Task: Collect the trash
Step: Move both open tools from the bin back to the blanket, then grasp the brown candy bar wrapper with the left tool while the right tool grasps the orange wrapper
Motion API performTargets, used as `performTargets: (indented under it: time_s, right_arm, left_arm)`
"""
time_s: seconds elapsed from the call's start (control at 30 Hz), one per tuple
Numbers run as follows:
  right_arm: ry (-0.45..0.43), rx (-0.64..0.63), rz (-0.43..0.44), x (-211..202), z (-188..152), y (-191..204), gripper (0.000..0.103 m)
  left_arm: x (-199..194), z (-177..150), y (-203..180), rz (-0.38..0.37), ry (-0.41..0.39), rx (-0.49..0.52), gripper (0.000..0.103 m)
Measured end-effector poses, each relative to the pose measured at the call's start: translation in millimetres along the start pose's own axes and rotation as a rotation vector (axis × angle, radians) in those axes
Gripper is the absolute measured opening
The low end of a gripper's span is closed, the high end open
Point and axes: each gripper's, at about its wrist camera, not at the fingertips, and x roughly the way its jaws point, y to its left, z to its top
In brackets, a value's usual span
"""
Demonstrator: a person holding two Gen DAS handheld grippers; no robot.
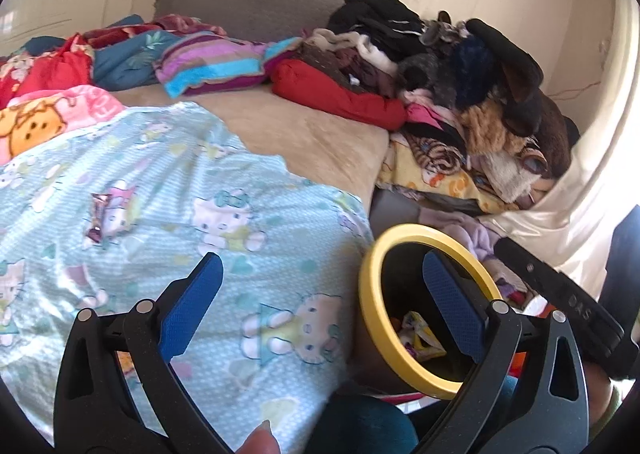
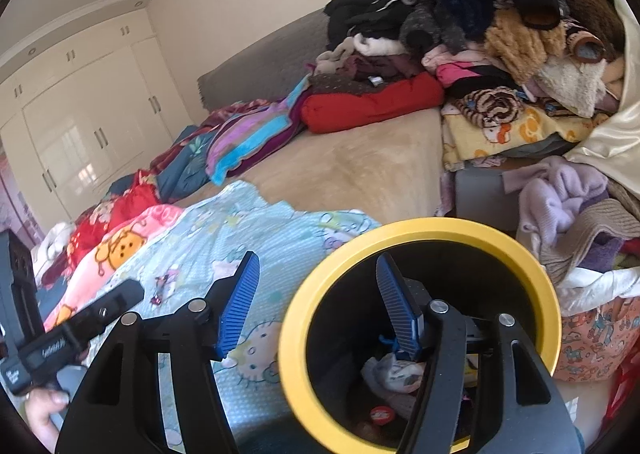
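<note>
A black bin with a yellow rim [image 1: 370, 294] [image 2: 420, 228] stands low at the bed's right side. Crumpled wrappers [image 1: 420, 334] and white paper [image 2: 394, 372] lie in it. My right gripper [image 2: 316, 256] is open, its right finger over the bin's mouth, its left finger outside the rim, nothing pressed between the pads. My left gripper [image 1: 320, 258] is open and empty above the light blue cartoon-cat blanket [image 1: 160, 174] [image 2: 256, 222]. A small dark candy wrapper [image 1: 98, 220] [image 2: 160, 288] lies on that blanket, to the left of both grippers.
A tall pile of clothes [image 1: 460, 74] [image 2: 480, 34] fills the bed's far right. Folded blankets [image 1: 208, 62] line the grey headboard. More cloth and a patterned basket [image 2: 592, 326] sit right of the bin. Cream wardrobes [image 2: 80, 126] stand behind. A hand [image 2: 44, 410] holds the left gripper.
</note>
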Motion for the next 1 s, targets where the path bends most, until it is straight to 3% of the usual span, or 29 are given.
performTargets:
  time_s: [0.37,0.67,0.8,1.0]
  right_arm:
    - [0.098,-0.095,0.098,21,-26,61,0.060]
    - [0.303,-0.177,0.234,71,-69,135,0.061]
    - [0.372,-0.204,0.283,91,-85,166,0.061]
    - [0.450,-0.273,0.337,119,-108,205,0.060]
  left_arm:
    - [-12,8,51,0.077,-0.031,-0.045,0.092]
    - [0,21,145,0.210,0.001,-0.137,0.092]
    - [17,22,179,0.250,0.064,-0.139,0.078]
    - [46,16,209,0.218,0.154,-0.169,0.059]
